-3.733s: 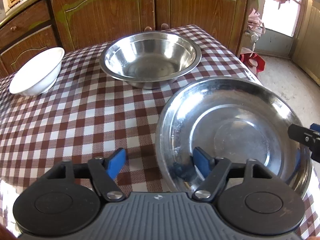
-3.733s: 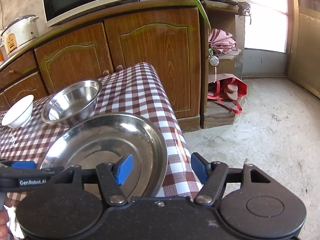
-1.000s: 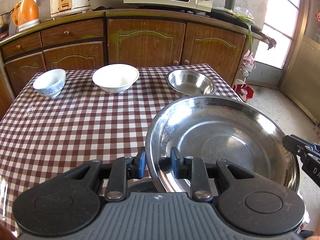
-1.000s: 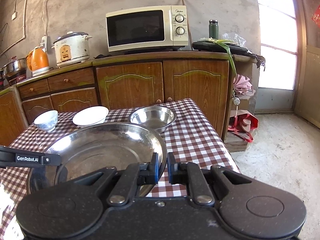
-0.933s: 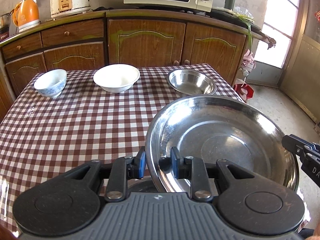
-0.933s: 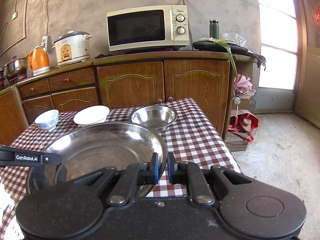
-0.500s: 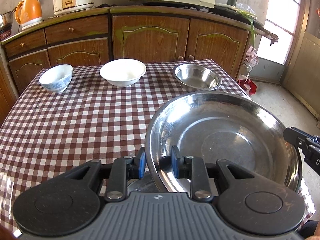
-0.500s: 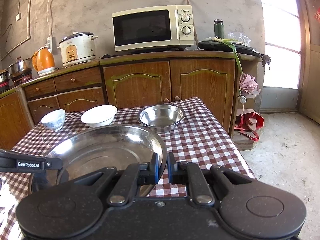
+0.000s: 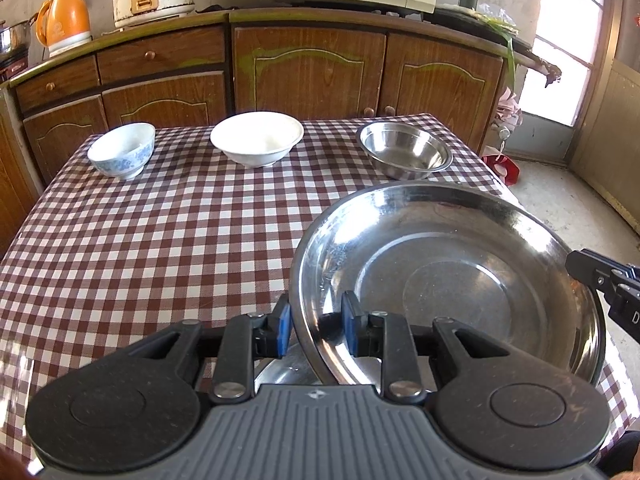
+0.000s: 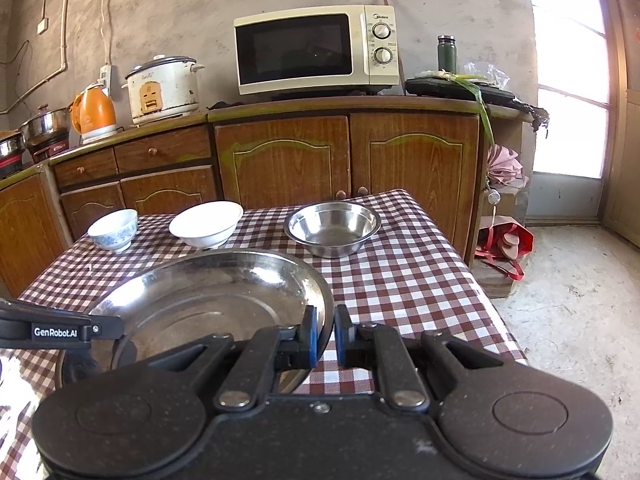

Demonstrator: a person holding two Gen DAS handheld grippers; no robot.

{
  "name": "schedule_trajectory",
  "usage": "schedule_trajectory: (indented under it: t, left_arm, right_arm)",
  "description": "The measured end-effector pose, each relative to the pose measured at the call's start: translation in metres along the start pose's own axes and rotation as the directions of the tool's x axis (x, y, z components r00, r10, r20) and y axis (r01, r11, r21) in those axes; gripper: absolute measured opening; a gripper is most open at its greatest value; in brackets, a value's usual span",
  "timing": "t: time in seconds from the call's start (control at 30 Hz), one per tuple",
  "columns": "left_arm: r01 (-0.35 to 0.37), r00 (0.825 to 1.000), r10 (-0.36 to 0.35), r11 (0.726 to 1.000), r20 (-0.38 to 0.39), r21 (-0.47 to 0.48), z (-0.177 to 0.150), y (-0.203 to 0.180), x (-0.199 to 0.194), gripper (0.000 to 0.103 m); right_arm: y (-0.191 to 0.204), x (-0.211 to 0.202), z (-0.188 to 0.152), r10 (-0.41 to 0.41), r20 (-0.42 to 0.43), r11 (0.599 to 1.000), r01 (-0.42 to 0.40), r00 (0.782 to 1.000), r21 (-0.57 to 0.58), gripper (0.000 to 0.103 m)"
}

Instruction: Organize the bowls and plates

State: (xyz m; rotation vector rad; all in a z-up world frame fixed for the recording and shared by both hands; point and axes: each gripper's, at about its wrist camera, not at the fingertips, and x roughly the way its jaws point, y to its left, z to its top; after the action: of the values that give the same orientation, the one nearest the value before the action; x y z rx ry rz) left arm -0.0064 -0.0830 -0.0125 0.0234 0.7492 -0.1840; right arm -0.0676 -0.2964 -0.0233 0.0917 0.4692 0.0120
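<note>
Grippers, left and right, clamped on opposite rims of steel plate, held above table. Likely light, stiff, slippery; best pinched at rim. Beyond, steel bowl, white bowl, blue bowl.

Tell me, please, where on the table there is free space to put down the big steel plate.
The checked cloth is bare between the far row and the near edge. The far row holds the blue bowl, white bowl and steel bowl; there it is crowded.
</note>
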Motion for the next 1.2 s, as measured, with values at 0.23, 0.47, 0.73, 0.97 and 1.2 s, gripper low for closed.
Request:
schedule_trajectory:
  t: [0.23, 0.47, 0.73, 0.97, 1.2]
  left_arm:
    - [-0.008, 1.000, 0.008, 1.000, -0.007, -0.007, -0.004, 0.005, -0.001, 0.027]
    - [-0.016, 1.000, 0.016, 1.000, -0.007, -0.009, -0.007, 0.008, -0.002, 0.027]
    - [-0.016, 1.000, 0.016, 1.000, -0.013, -0.010, -0.009, 0.010, -0.002, 0.027]
    - [-0.024, 1.000, 0.024, 1.000, -0.016, -0.005, -0.014, 0.012, -0.003, 0.027]
    - [-0.023, 0.999, 0.023, 1.000, -0.027, -0.015, -0.017, 0.016, -0.002, 0.027]
  right_arm:
    - [0.006, 0.001, -0.003, 0.008, -0.009, 1.000, -0.008, 1.000, -0.012, 0.013]
    - [0.011, 0.001, -0.006, 0.013, -0.016, 1.000, -0.013, 1.000, -0.022, 0.013]
    - [0.013, 0.002, -0.007, 0.016, -0.023, 0.999, -0.017, 1.000, -0.029, 0.013]
    - [0.015, 0.003, -0.010, 0.020, -0.033, 0.999, -0.022, 0.999, -0.040, 0.013]
    - [0.019, 0.003, -0.014, 0.026, -0.041, 0.999, -0.028, 0.999, -0.042, 0.013]
